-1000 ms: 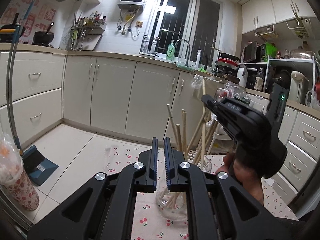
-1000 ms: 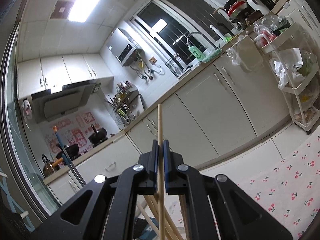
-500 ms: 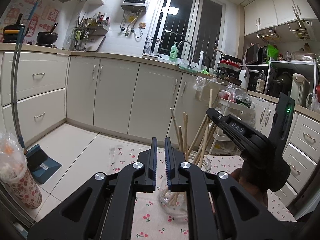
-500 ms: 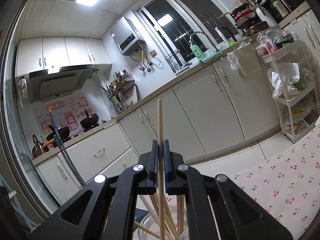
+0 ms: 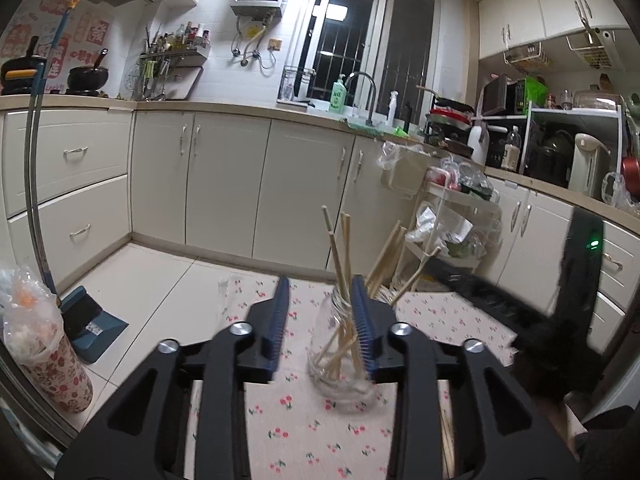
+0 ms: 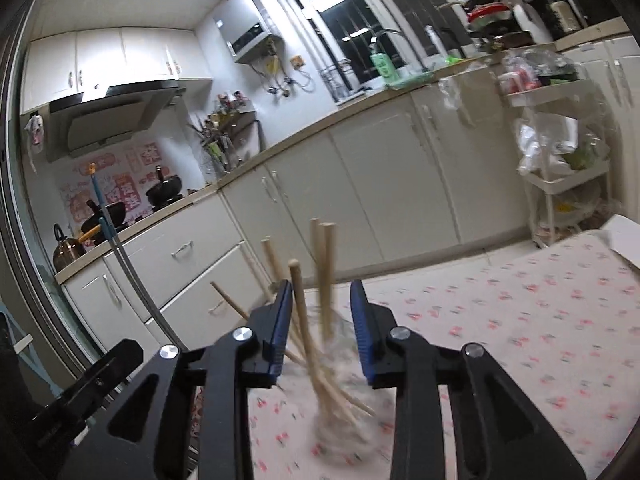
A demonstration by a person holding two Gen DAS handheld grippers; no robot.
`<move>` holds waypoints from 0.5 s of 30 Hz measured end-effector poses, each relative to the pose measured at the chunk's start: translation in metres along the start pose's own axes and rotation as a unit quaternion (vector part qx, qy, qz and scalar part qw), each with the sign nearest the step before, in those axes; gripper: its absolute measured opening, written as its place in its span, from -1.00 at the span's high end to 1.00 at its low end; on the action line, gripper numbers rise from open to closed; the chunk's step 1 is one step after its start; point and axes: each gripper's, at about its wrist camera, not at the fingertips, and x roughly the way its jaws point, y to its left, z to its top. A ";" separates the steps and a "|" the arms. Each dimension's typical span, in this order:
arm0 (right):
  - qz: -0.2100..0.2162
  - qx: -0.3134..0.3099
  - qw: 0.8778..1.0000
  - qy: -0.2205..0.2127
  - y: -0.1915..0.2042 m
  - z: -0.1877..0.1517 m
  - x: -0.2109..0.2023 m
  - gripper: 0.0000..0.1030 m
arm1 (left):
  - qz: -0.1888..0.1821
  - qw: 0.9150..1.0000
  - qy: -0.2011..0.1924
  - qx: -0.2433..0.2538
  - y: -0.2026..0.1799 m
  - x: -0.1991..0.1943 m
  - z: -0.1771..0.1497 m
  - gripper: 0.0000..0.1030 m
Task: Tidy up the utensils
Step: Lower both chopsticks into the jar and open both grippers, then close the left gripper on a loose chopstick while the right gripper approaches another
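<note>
A clear glass jar (image 5: 340, 364) stands on the cherry-print tablecloth (image 5: 304, 432) and holds several wooden chopsticks (image 5: 338, 256) that lean apart. My left gripper (image 5: 320, 328) is open and empty, just in front of the jar, which shows by its right finger. In the right wrist view the jar (image 6: 344, 424) and chopsticks (image 6: 324, 276) are blurred. My right gripper (image 6: 320, 328) is open and empty, with the chopsticks standing between its fingers. The right gripper's body (image 5: 520, 300) shows at the right of the left wrist view.
Loose chopsticks (image 5: 446, 440) lie on the cloth at the right. White kitchen cabinets (image 5: 224, 184) run behind the table. A wire rack with bags (image 5: 444, 224) stands past the jar. A dustpan (image 5: 92, 328) and a flowered bin (image 5: 44, 364) are on the floor at left.
My right gripper has opened and let go of the chopstick, which now stands in the jar. My left gripper has opened too. The right gripper has dropped lower and back.
</note>
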 end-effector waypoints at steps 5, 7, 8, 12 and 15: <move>-0.073 0.041 0.995 0.060 -0.054 -0.009 -0.043 0.35 | -0.019 0.998 0.061 0.016 -0.018 0.004 -0.015 -0.17; -0.100 0.053 0.989 0.094 -0.074 -0.021 -0.058 0.35 | -0.035 0.993 0.105 0.028 -0.032 0.015 -0.027 -0.23; -0.110 0.057 0.987 0.106 -0.081 -0.026 -0.063 0.35 | -0.044 0.991 0.122 0.029 -0.038 0.020 -0.032 -0.23; -0.122 0.069 0.978 0.151 -0.096 -0.048 -0.076 0.20 | -0.067 0.981 0.178 0.045 -0.067 0.038 -0.054 -0.23; -0.116 0.072 0.977 0.164 -0.096 -0.057 -0.079 0.01 | -0.067 0.972 0.214 0.076 -0.089 0.052 -0.068 -0.23</move>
